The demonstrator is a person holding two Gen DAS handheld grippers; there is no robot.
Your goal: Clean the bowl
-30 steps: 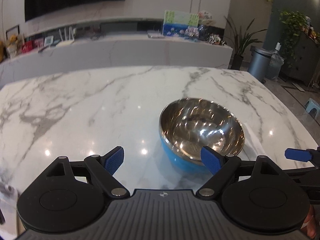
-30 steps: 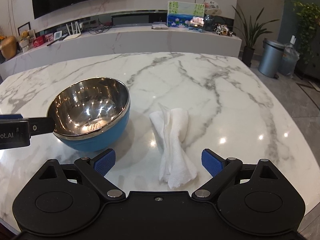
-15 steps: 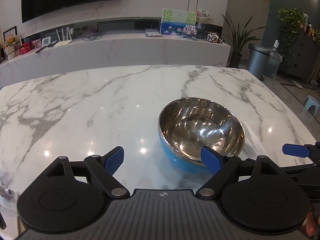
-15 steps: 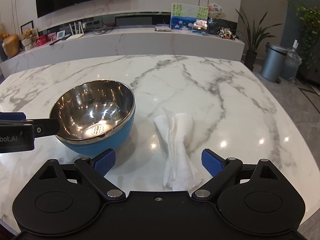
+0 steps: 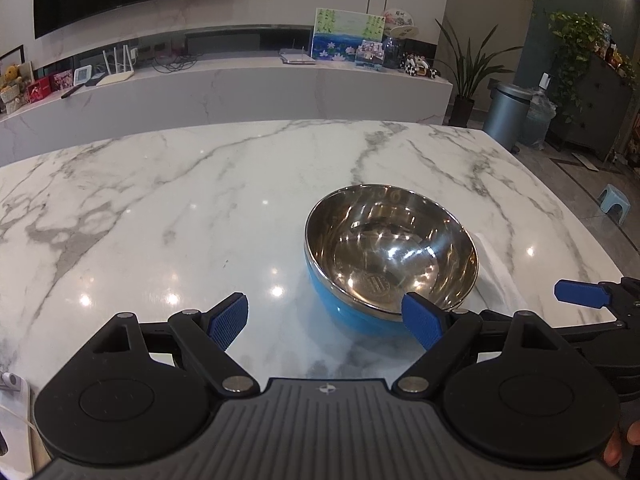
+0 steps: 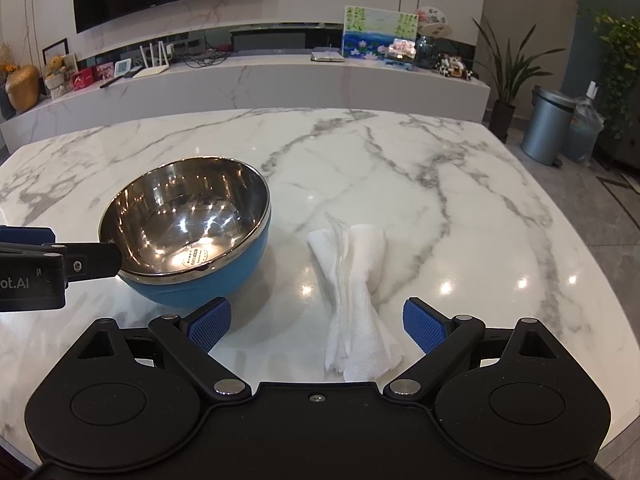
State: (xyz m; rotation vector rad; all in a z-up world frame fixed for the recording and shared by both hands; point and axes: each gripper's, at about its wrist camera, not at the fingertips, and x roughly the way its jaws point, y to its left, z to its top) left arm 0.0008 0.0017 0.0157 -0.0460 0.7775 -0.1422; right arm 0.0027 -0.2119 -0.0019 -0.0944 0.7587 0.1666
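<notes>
Both tongs are standing released, blue pads spread wide and gripping nothing. Seen from the left wrist, the left tongs (image 5: 324, 318) are hovering low at the bottom of the frame, the right-hand pad (image 5: 420, 322) overlapping the near rim of the bowl (image 5: 390, 256); whether it is touching the rim I cannot tell. From the right wrist, the right tongs (image 6: 316, 320) are sitting at the bottom centre, and the near end of a white cloth (image 6: 354, 288) is lying on the table between the spread pads, apart from both.

That bowl (image 6: 188, 224), steel inside and blue outside, is resting upright on the marble table (image 6: 460, 200), left of centre in the right wrist view and right of centre in the left wrist view. The cloth is lying just beside it toward the right of the frame, crumpled and folded lengthwise, not touching it. In the left wrist view only a strip of the cloth (image 5: 498, 276) is peeking out behind the bowl's right side.

One finger of the left tongs (image 6: 92, 260) is reaching in from the left edge of the right wrist view, its tip at the bowl's rim. A blue pad of the right tongs (image 5: 580, 294) is showing at the right edge of the left wrist view.

Beyond the table a long white shelf (image 6: 280, 76) is carrying a painted picture (image 6: 380, 32) at upper centre.
</notes>
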